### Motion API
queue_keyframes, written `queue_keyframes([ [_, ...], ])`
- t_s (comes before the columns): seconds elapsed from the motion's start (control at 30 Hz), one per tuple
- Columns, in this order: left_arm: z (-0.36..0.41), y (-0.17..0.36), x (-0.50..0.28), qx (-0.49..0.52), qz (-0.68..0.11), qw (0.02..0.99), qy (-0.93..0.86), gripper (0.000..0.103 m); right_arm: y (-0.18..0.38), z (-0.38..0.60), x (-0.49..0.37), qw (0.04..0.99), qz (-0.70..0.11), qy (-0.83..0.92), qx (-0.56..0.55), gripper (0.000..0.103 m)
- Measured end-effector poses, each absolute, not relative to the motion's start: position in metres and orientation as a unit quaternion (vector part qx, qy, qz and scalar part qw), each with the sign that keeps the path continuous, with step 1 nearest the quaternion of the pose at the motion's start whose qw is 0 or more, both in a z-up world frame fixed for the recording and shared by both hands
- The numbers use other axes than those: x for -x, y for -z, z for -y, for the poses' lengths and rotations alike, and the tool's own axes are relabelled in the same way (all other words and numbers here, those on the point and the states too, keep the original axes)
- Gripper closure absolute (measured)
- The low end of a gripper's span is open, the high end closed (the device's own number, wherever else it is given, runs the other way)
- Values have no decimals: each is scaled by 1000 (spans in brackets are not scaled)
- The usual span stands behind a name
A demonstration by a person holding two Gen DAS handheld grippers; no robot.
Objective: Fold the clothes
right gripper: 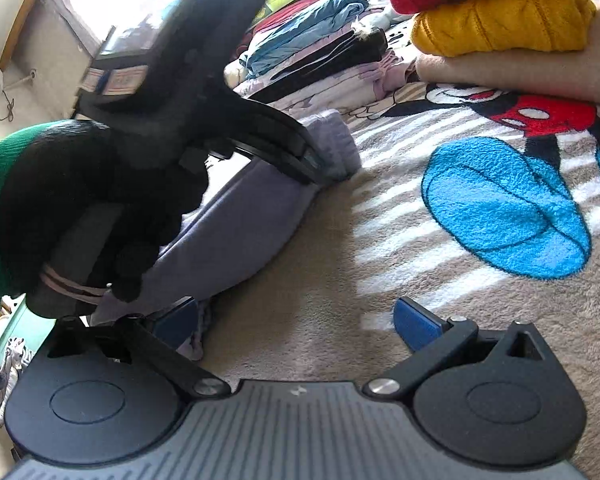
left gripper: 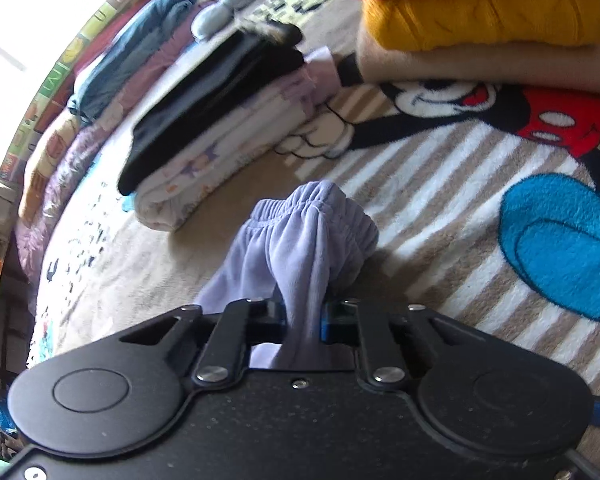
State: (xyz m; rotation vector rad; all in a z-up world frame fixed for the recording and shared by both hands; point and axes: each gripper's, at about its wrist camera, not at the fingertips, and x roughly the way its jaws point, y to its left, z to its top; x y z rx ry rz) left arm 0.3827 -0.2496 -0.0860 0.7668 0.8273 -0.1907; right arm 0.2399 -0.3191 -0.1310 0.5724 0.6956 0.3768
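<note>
A lavender velvety garment [left gripper: 300, 232] with a gathered elastic band lies on the cartoon fleece blanket [left gripper: 440, 208]. My left gripper [left gripper: 304, 312] is shut on a bunched fold of it, and the cloth stands up in a peak past the blue pads. From the right wrist view the same garment [right gripper: 228, 232] stretches from the left gripper [right gripper: 314, 166], held by a black-gloved hand [right gripper: 100, 200] with a green sleeve, down to my right gripper [right gripper: 300, 320]. That gripper is open just over the blanket. Its left pad [right gripper: 176, 320] is beside the garment's near end, and nothing sits between the pads.
Folded red, yellow and beige knitwear [left gripper: 480, 12] is stacked at the back right. A pile topped by a black garment [left gripper: 220, 108] lies to the left, with blue folded clothes [left gripper: 132, 56] behind it near the bed's edge. Open blanket [right gripper: 380, 240] stretches between the piles.
</note>
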Motion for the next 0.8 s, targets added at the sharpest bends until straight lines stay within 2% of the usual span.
queue_keyframes([
  [0.37, 204, 21, -354, -306, -334, 890, 58, 93, 127, 309, -238, 894, -339, -175, -235, 0],
  [0.57, 158, -25, -329, -252, -298, 920, 30, 94, 123, 290, -234, 909, -347, -161, -164, 0],
  [0.8, 88, -65, -298, -208, -271, 940, -20, 94, 126, 255, -226, 923, -357, -137, -29, 0],
])
